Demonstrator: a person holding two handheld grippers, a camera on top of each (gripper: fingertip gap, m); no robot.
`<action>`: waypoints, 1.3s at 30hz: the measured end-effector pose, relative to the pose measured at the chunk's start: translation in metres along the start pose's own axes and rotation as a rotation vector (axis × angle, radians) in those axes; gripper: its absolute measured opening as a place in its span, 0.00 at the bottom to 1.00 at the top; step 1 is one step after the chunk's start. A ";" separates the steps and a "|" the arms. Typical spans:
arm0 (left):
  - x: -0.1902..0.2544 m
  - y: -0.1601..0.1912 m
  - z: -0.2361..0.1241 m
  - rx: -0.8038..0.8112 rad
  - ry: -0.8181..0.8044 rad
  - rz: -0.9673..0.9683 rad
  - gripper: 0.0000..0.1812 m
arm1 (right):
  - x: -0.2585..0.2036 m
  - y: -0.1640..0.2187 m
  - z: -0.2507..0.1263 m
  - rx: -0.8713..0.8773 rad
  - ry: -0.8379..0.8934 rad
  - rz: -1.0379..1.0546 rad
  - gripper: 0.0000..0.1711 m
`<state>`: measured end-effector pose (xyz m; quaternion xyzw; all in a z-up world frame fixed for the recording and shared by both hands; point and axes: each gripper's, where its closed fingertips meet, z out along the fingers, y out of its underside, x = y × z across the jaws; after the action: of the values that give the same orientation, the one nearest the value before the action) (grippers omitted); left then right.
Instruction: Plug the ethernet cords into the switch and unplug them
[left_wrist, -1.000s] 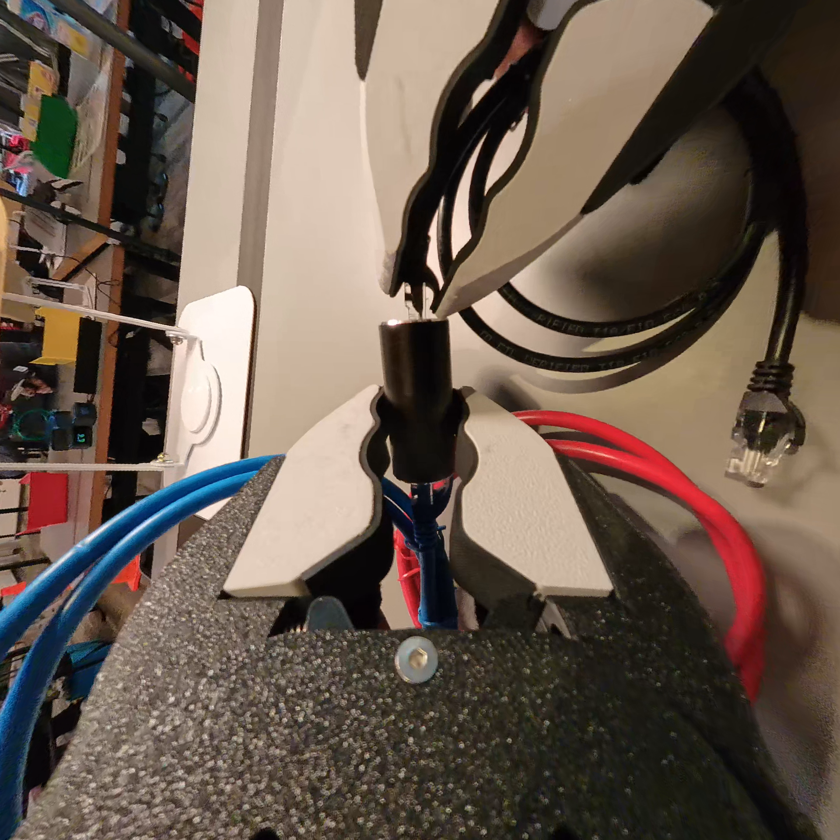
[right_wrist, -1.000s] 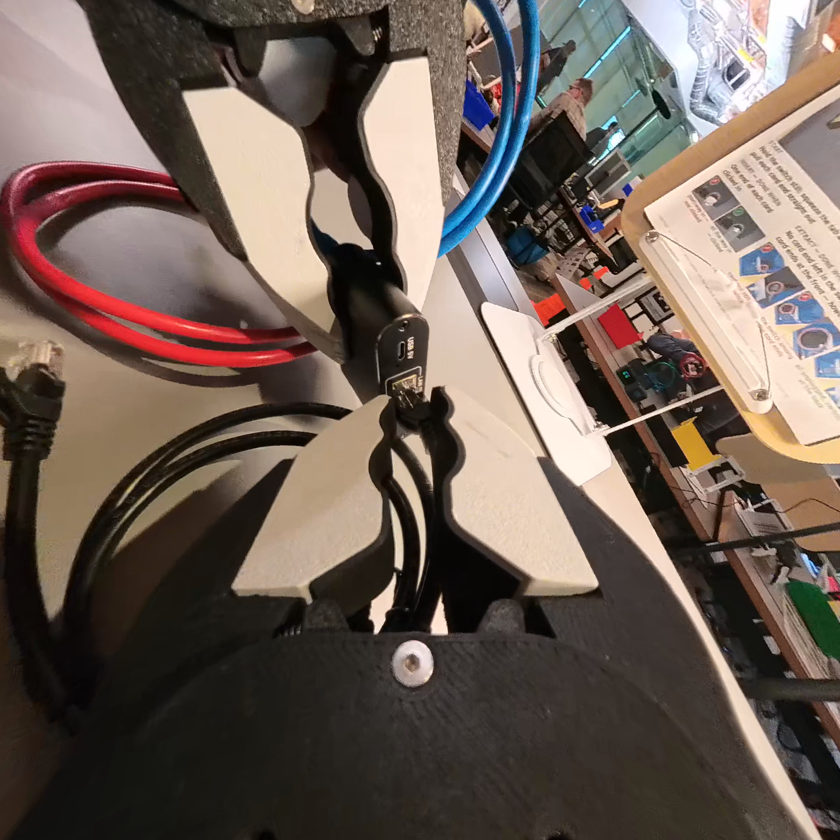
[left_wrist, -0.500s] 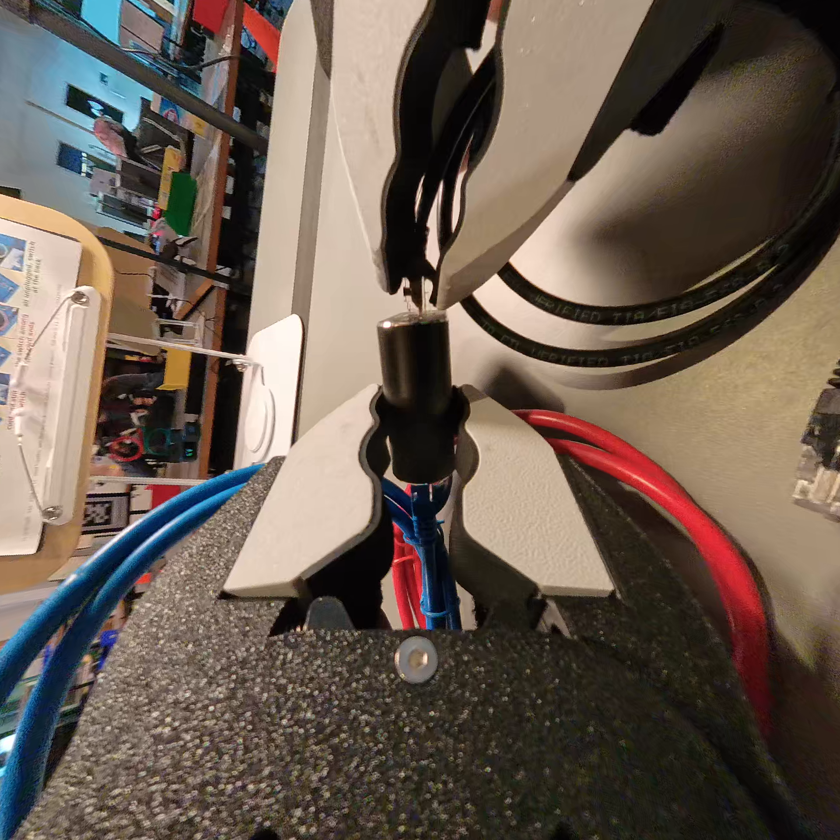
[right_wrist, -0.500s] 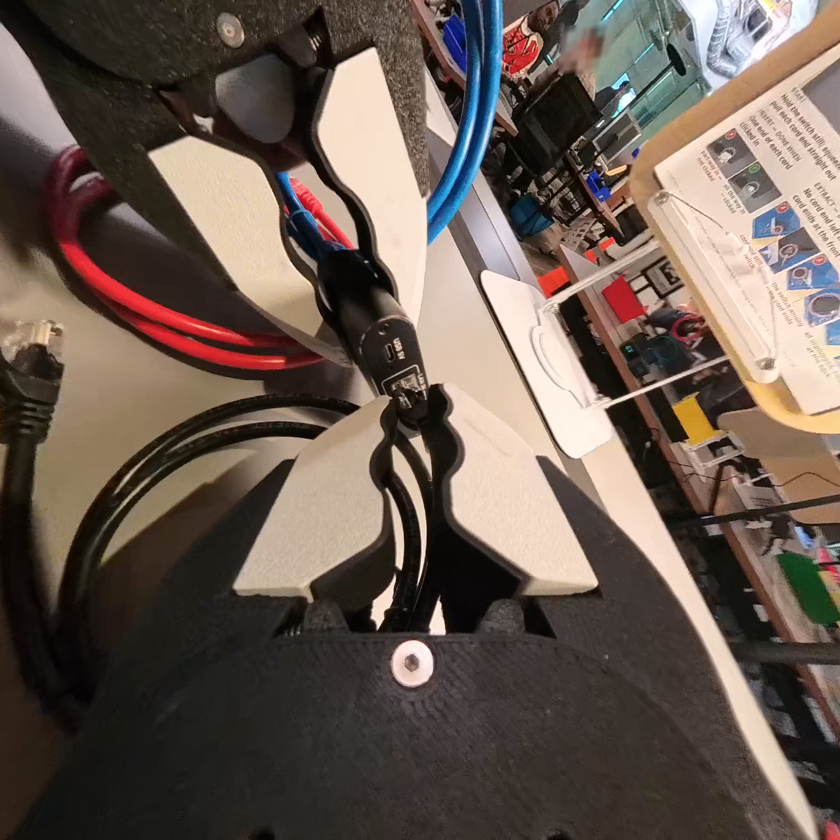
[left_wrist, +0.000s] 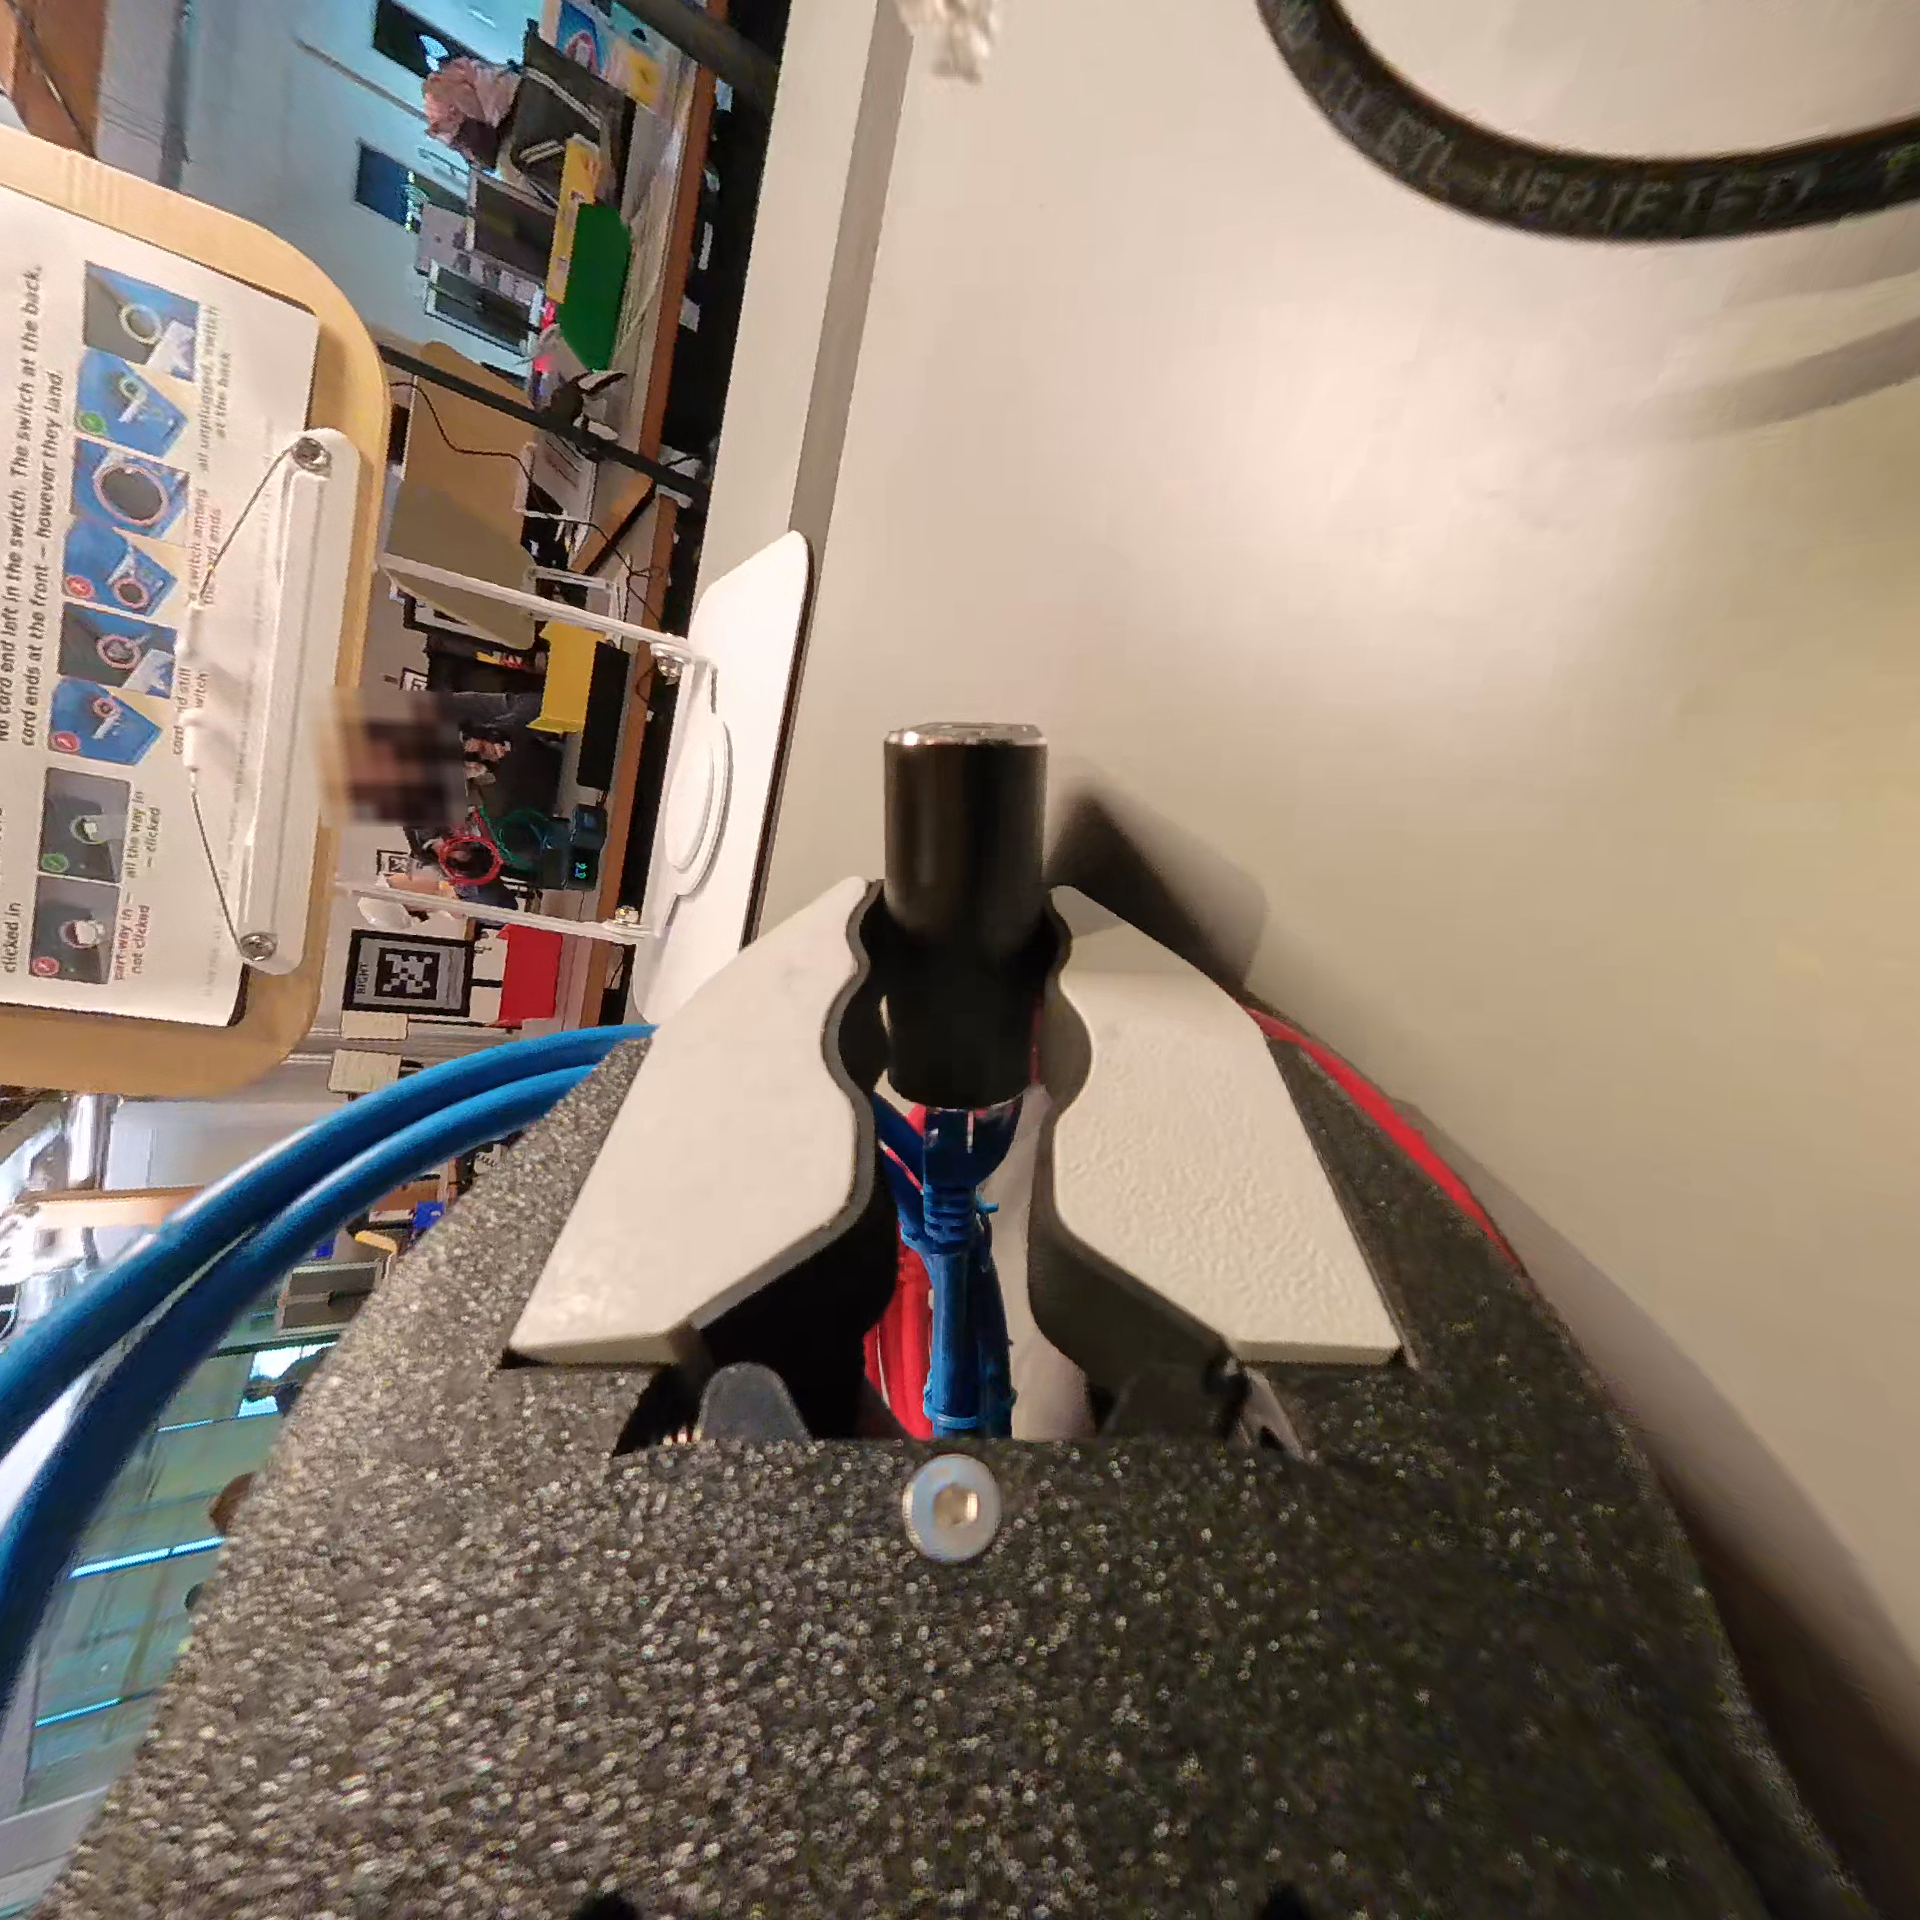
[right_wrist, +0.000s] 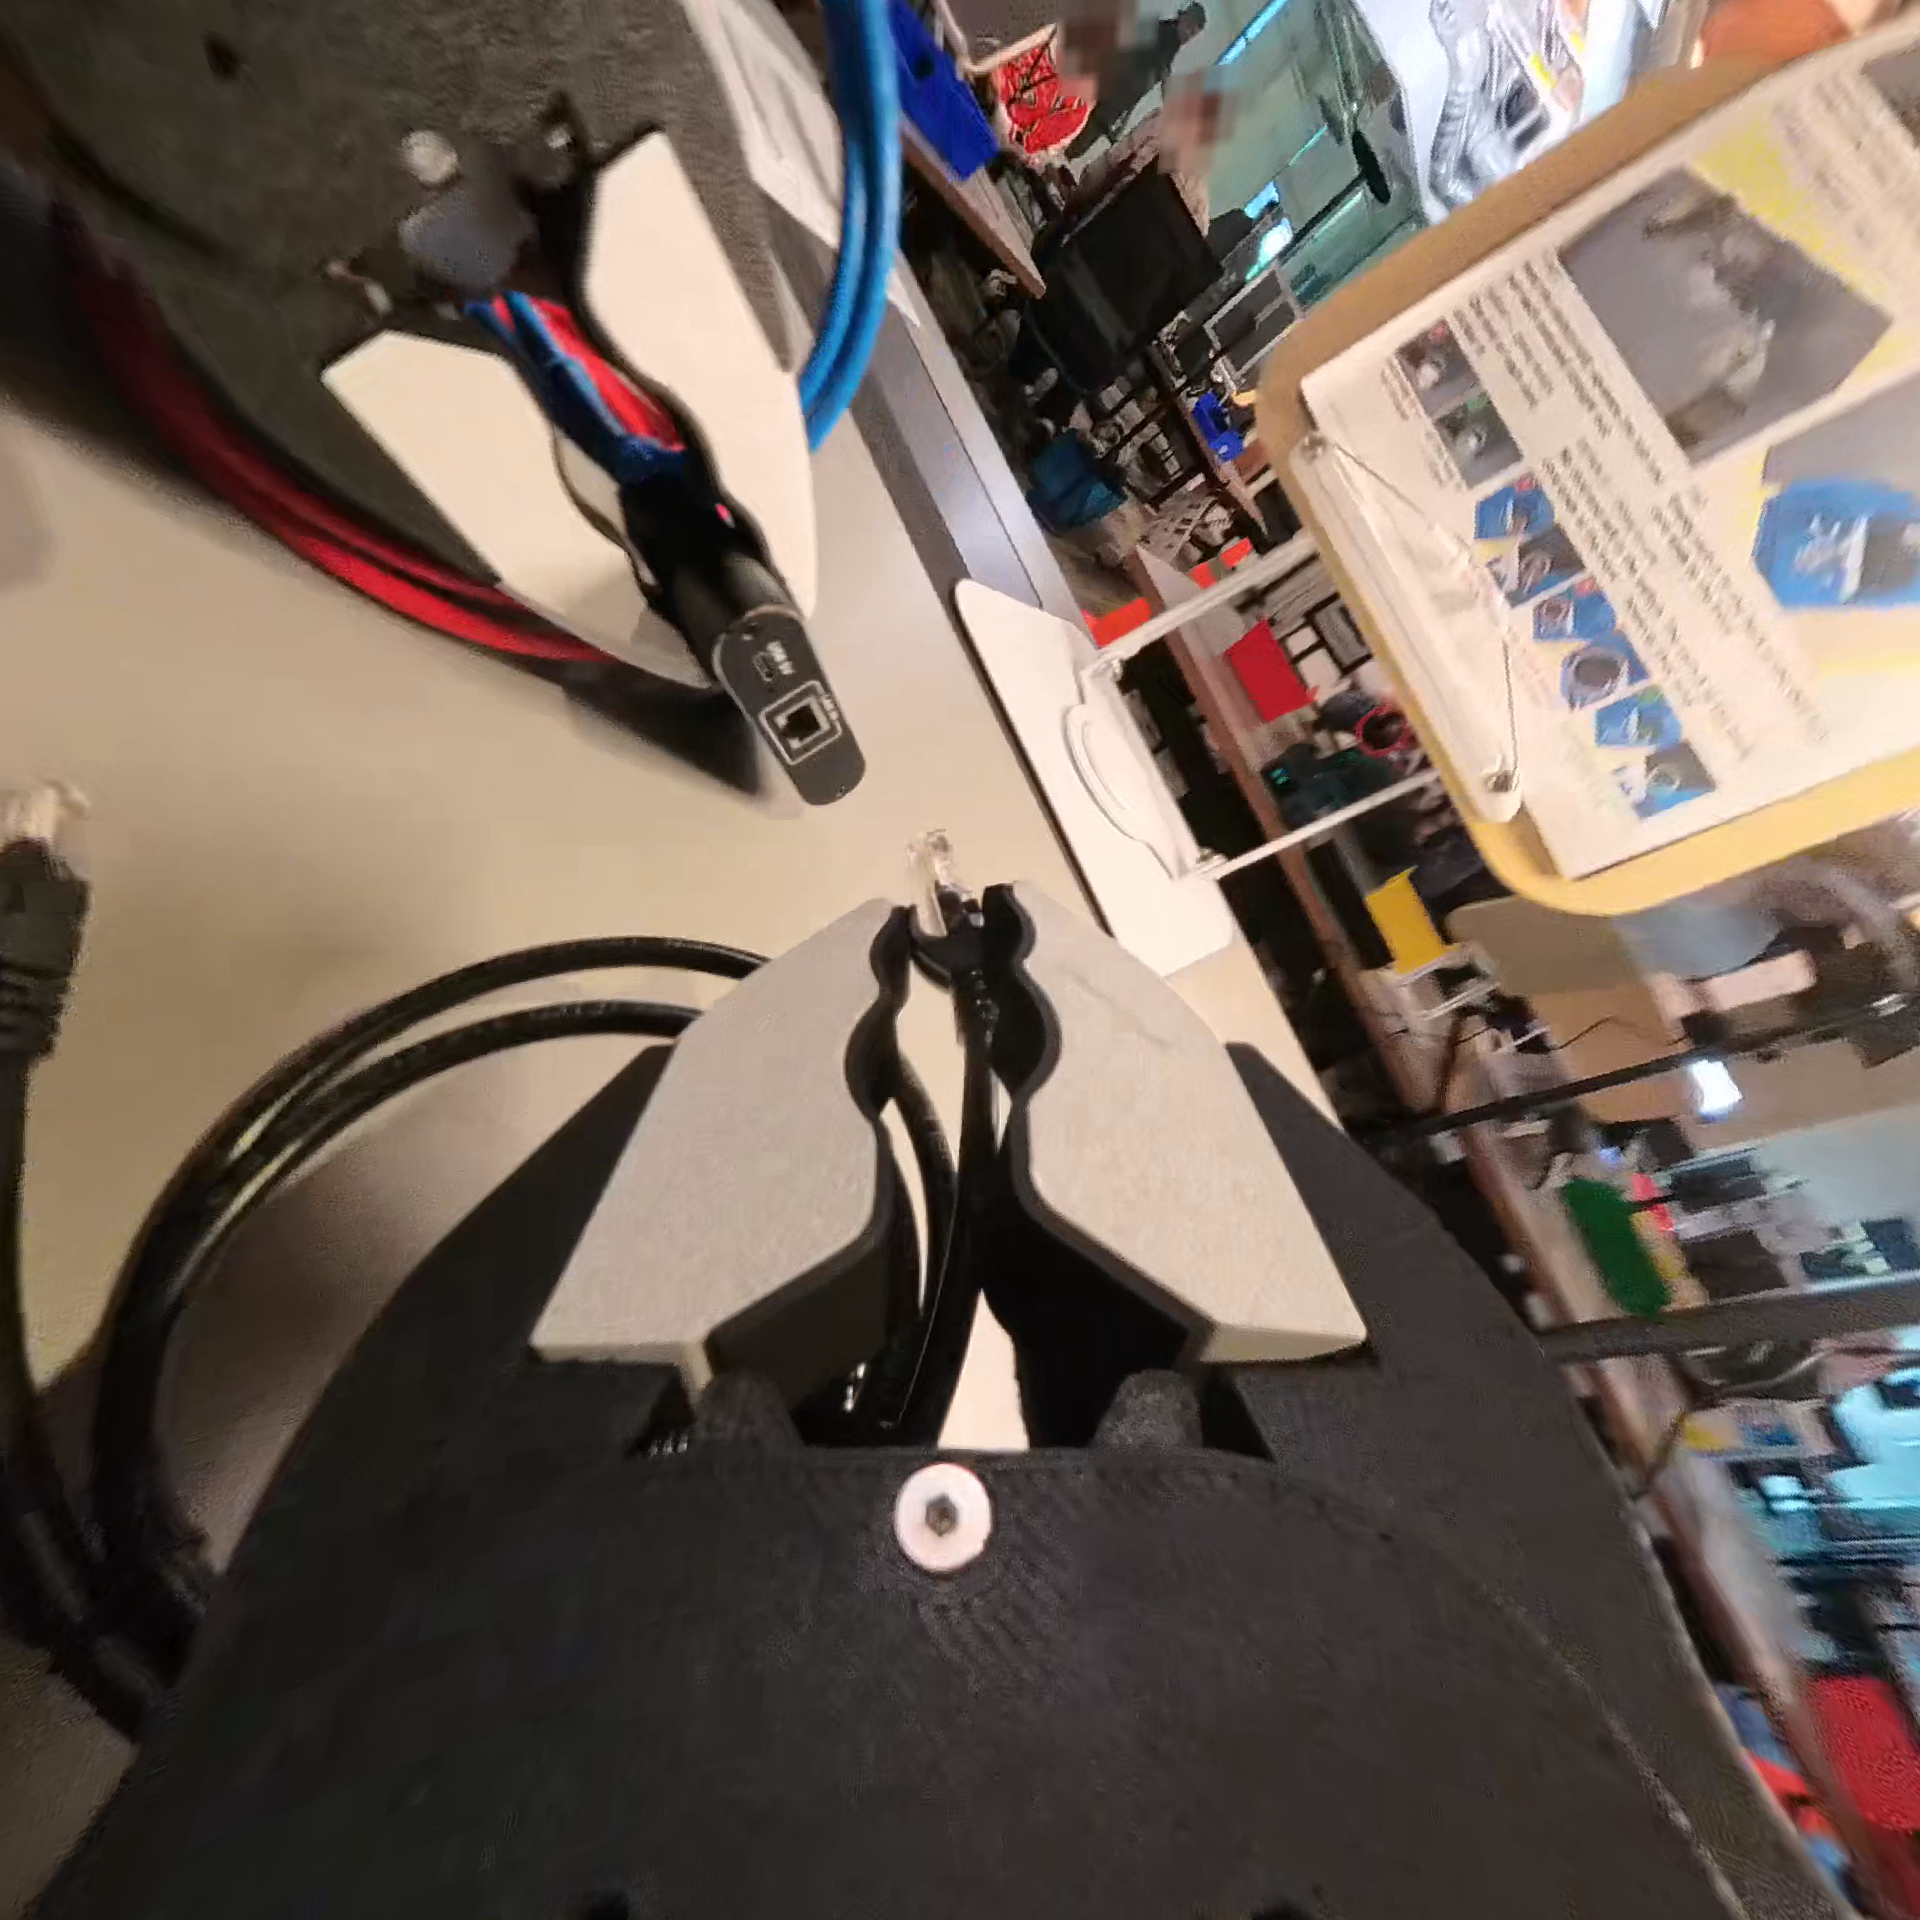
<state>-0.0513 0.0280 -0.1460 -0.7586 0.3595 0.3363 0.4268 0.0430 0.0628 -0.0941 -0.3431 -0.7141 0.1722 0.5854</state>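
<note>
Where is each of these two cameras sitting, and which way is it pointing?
Left wrist view: rides on the left gripper, looking along its fingers, shut on the black switch; blue cord trails behind.
Right wrist view: rides on the right gripper, shut on the black cord's plug, facing the left gripper and the switch's open port.
Shared: switch, white table, instruction board, white stand, black cord.

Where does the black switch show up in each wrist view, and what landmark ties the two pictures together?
Left wrist view: the switch stands at centre, clamped upright between the left gripper fingers.
Right wrist view: the switch sits upper left of centre, its empty port facing the camera, apart from the black cord's plug.
Shared landmark: the white stand at the table edge.
</note>
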 end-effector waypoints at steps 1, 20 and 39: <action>0.000 0.000 0.000 0.001 -0.005 0.001 0.15 | 0.002 0.003 0.000 -0.005 -0.010 0.037 0.09; -0.001 -0.012 -0.003 0.068 -0.035 -0.037 0.15 | 0.160 0.009 -0.172 -0.122 0.449 0.205 0.09; -0.005 -0.020 -0.011 0.089 -0.039 -0.073 0.15 | 0.163 0.252 -0.327 -0.620 0.657 0.609 0.09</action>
<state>-0.0347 0.0268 -0.1292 -0.7448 0.3379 0.3187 0.4791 0.4149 0.3025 -0.0572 -0.7268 -0.3791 -0.0011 0.5728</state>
